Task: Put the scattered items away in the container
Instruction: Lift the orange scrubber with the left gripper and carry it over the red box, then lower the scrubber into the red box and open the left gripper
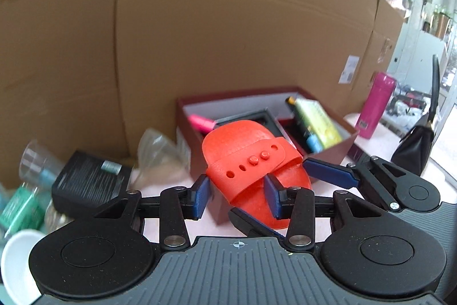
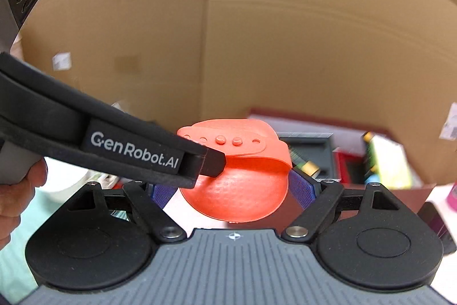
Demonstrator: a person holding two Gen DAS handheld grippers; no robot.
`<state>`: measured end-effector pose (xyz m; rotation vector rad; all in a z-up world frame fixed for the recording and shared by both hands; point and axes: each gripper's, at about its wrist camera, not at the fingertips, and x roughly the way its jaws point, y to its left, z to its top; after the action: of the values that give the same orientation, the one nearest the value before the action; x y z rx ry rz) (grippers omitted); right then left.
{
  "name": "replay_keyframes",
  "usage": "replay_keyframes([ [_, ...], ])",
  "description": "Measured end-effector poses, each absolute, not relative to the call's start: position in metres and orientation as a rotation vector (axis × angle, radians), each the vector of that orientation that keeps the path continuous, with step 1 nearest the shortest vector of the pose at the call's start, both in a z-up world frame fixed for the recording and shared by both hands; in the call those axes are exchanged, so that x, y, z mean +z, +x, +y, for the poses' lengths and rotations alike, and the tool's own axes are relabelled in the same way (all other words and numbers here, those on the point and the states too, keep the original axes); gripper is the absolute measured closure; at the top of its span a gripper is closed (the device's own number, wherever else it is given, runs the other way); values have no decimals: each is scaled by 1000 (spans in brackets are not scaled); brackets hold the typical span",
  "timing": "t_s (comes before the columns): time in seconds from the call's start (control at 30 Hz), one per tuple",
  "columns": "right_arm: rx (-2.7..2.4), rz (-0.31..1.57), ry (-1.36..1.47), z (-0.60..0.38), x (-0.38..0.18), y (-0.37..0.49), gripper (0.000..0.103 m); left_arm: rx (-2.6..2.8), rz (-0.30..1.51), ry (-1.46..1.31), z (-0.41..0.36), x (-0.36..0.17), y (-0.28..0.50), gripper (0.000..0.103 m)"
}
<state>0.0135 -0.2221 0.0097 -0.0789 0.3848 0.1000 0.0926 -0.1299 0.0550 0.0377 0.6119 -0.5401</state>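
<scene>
Two grippers meet at one orange plastic piece with a studded strap [image 1: 245,139], which hangs in the air just in front of the dark red box [image 1: 340,147], overlapping that box's near corner in the left wrist view. The right gripper [image 2: 231,190] has its blue pads on either side of the piece's rounded body and looks pinched onto it across its width, though the left pad's contact is partly hidden. The left gripper [image 1: 238,197] comes in from the side, one finger outside the piece's edge and the other in front of its body below the strap. From the right wrist view a fingertip [image 2: 212,162] points at the gap under the strap, and I cannot tell whether this pair is pressing on anything or merely spread around it. Inside the pale-lined box sit a pink tube-like item [image 1: 201,122] at the back left, a black insert tray [image 1: 257,116] in the middle, and at the right a dark tube with a gold cap [image 1: 300,116] lying beside a yellow-green packet [image 1: 320,122]. Left of the box, on the pale tabletop [image 1: 371,145], lie a crumpled clear bag [image 1: 160,153], a small black carton [image 1: 91,179], a clear cup [image 1: 37,159], a green packet [image 1: 20,210] and a white bowl [image 1: 17,265]. A pink bottle [image 1: 377,105] and a black handbag [image 1: 414,145] stand to the box's right, and a cardboard wall [image 1: 228,33] rises behind everything.
</scene>
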Motion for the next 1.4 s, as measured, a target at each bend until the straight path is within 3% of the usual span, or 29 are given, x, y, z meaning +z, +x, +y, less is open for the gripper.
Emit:
replay_keyframes([
  [0.43,-15,378,-21,-320,4,82,16,-653,633,28,-231,44,186,58],
  [0.67,-48,433,-17,-345,-19,106,13,-639,612,53,-246,30,205,19],
  [0.8,-62,436,-14,-345,-31,103,11,-644,603,53,-244,30,204,19],
  [0.87,-66,438,-23,-342,-34,102,17,-643,606,65,-247,28,203,19],
  [0.93,-55,436,-29,-339,-36,102,30,-642,610,73,-250,25,203,19],
  [1.0,-42,436,-23,-341,-37,103,33,-629,618,77,-251,22,204,18],
  [1.1,-36,452,-12,-341,-37,109,31,-605,631,84,-254,18,204,10],
  [1.2,-68,476,10,-345,-41,117,19,-588,637,97,-255,15,204,9],
  [1.33,-57,464,36,-343,-38,112,20,-563,649,98,-249,13,201,9],
  [1.4,-48,444,32,-338,-35,106,12,-550,648,87,-245,14,198,8],
])
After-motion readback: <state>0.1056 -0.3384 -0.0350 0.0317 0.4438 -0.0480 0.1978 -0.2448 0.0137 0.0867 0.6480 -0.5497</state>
